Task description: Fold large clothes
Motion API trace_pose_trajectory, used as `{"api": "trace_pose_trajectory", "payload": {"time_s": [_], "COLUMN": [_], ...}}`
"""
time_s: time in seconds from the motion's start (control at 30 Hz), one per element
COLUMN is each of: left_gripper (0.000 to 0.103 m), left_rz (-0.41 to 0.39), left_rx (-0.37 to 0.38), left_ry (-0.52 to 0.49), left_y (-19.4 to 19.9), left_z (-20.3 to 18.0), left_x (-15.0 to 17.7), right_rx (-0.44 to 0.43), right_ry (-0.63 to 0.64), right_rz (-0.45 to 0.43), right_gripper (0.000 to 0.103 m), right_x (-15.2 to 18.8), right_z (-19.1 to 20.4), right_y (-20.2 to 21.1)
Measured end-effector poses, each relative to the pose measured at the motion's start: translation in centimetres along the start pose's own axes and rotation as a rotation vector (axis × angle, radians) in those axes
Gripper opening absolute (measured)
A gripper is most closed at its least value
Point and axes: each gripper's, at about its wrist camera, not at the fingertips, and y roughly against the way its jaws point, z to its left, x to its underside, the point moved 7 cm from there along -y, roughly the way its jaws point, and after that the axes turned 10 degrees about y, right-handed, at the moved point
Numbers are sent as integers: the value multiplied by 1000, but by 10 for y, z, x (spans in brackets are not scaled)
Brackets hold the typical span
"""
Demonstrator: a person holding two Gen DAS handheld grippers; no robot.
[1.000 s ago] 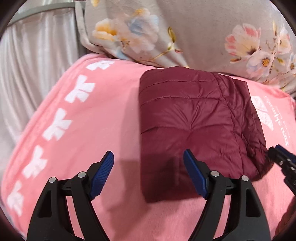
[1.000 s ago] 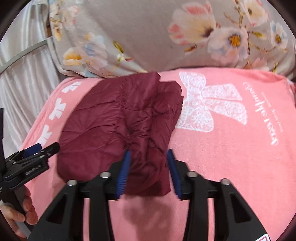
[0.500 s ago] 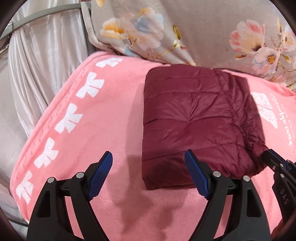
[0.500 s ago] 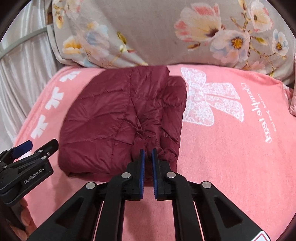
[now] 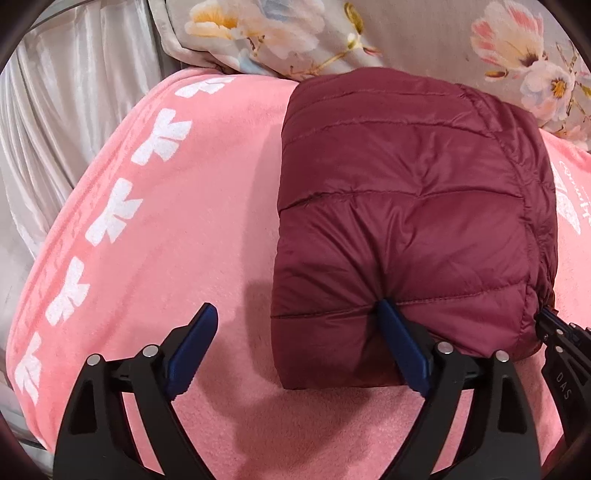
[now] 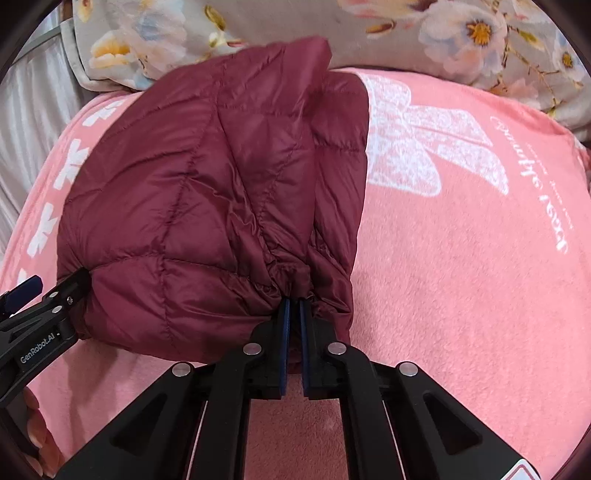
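A folded maroon quilted jacket [image 5: 406, 221] lies on a pink blanket [image 5: 184, 240]. My left gripper [image 5: 295, 308] is open at the jacket's near left corner, and its right fingertip [image 5: 386, 308] presses into the jacket's front edge. My right gripper [image 6: 293, 302] is shut on the bunched near edge of the jacket [image 6: 203, 177], which looks raised off the blanket there. The right gripper [image 5: 548, 319] also shows at the jacket's near right corner in the left wrist view. In the right wrist view the left gripper [image 6: 55, 282] touches the jacket's left corner.
A grey floral pillow [image 5: 424, 33] lies against the far edge of the blanket, just behind the jacket. A pale curtain [image 5: 55, 110] hangs off the left side. The blanket [image 6: 461, 277] stretches bare to the right of the jacket. A hand [image 6: 37, 432] holds the left gripper.
The right gripper went from open to shut on the jacket's near edge and pulled it up. Both grippers moved closer to the jacket; the left fingertip now touches its front edge.
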Motion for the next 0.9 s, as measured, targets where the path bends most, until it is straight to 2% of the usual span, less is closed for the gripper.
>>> {"api": "trace_pose_trajectory", "payload": {"time_s": [0.53, 0.9], "left_gripper": [91, 95], "left_rz": [-13, -57], "left_rx": [-6, -15], "left_ry": [18, 34], "left_y": [-18, -23], "left_z": [-6, -5], "left_x": [16, 21], "right_rx": [15, 4], "right_ry": [12, 18], "right_rz": [-30, -37], "right_gripper": [2, 2], "right_x": [4, 7], "right_z": [2, 0], "right_y": [-9, -7]}}
